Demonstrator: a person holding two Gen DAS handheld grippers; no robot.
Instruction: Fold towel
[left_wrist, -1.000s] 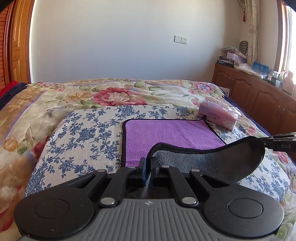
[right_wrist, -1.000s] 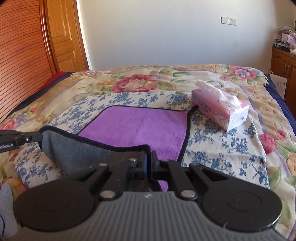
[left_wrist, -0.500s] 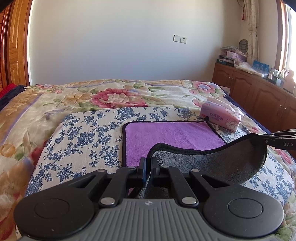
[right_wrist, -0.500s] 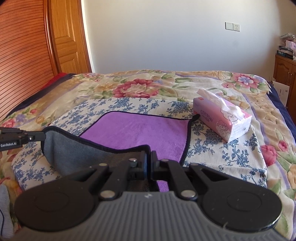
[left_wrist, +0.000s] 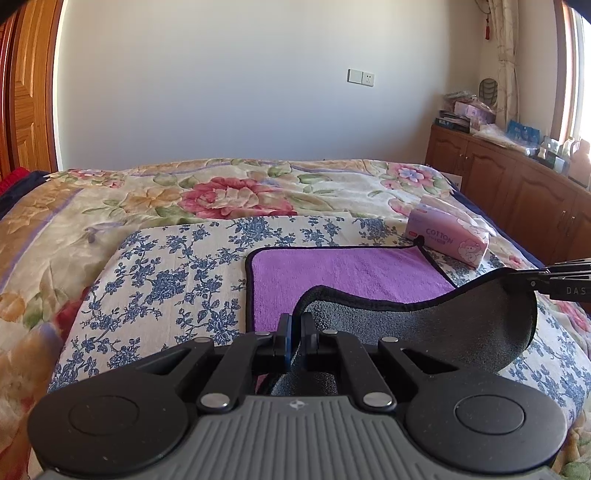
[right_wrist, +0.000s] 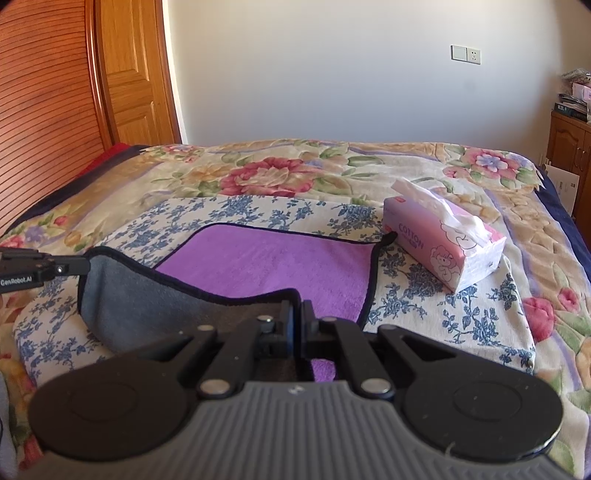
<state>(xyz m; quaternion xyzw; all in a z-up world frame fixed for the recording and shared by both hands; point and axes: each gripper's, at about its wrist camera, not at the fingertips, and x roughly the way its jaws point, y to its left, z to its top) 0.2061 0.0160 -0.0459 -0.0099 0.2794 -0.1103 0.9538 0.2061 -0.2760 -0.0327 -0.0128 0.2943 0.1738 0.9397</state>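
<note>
First fold under way, not finished. Near edge of the towel (left_wrist: 351, 269) lifted off the bed (left_wrist: 221, 199), grey underside showing, sagging in a shallow curve between the two grippers; far half lying flat, purple side up, on the blue-flowered cloth (left_wrist: 166, 266). Far edge and both far corners not yet met by the near ones, so most of the fold left to do, plus any later folds and smoothing, as far as can be judged.

Left to right. Left gripper (left_wrist: 294, 332): jaws pressed nearly together, pinching the near left corner at its black-bound hem. Left of it, a wide band of bare flowered cloth, then the quilt: open room there, nothing standing. Ahead, the towel's left hem running straight toward the far edge, a fair guide for lining up the corner. Middle: lifted hem drooping lowest between the grips, likely to drag on the purple face unless kept taut. Right gripper (right_wrist: 296, 321): jaws likewise closed on the near right corner. Beyond it, the far right corner with its small hanging loop lying just beside, perhaps touching, the tissue box (right_wrist: 443, 243). Tightest spot of the scene: little margin there for setting the carried corner down without nudging the box. Further right, quilt, then the bed's edge and a wooden cabinet (left_wrist: 517, 192) well apart.
</note>
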